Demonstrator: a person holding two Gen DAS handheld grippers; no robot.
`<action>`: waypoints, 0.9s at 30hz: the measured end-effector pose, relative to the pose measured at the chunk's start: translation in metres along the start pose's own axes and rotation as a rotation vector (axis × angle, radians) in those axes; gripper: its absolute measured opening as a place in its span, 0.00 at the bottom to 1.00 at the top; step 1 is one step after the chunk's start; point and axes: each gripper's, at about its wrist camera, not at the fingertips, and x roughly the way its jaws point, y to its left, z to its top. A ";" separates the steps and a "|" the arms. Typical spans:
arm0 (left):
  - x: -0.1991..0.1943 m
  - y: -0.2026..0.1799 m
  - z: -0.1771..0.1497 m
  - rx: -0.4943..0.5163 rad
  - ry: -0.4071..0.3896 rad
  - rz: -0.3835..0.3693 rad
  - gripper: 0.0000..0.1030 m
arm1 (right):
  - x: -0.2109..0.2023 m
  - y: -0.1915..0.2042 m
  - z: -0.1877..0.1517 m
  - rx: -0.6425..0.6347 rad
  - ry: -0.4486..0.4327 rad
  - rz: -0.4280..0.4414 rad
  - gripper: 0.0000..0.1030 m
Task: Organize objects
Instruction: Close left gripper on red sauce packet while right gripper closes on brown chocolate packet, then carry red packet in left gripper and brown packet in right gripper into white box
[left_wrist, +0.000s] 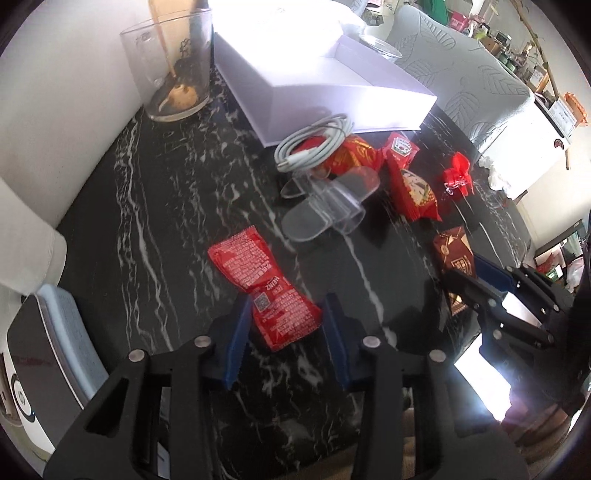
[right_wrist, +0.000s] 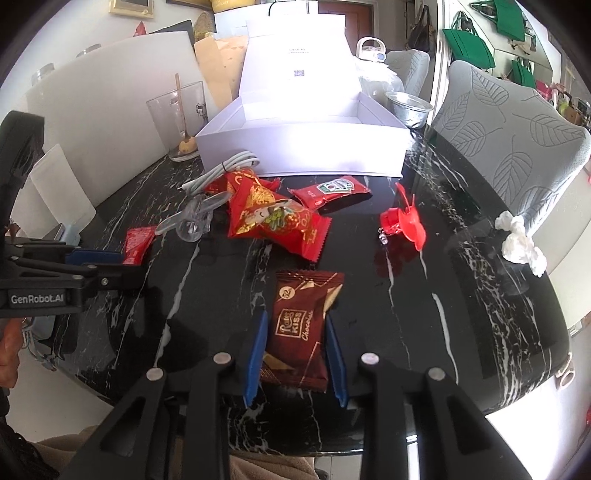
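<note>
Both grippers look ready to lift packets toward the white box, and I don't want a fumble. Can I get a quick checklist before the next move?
1. Right gripper shut on the brown chocolate packet: ok.
2. Left gripper gripping the red ketchup sachet: cannot tell; the sachet sits between its blue fingers, contact unclear.
3. Open white cardboard box has room: ok, looks empty.
4. Path to the box: not ok; the coiled white cable and clear plastic clip lie before it.
5. Grippers apart from each other: ok.
</note>
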 end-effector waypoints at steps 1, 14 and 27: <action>-0.001 0.001 -0.002 -0.004 -0.001 0.000 0.37 | -0.001 0.001 -0.001 -0.003 -0.004 -0.004 0.29; 0.004 -0.005 0.001 0.014 -0.050 0.126 0.42 | 0.002 0.008 -0.002 -0.042 -0.017 -0.020 0.36; 0.000 0.006 0.008 -0.022 -0.034 0.101 0.36 | 0.002 -0.003 -0.001 0.002 -0.028 -0.003 0.31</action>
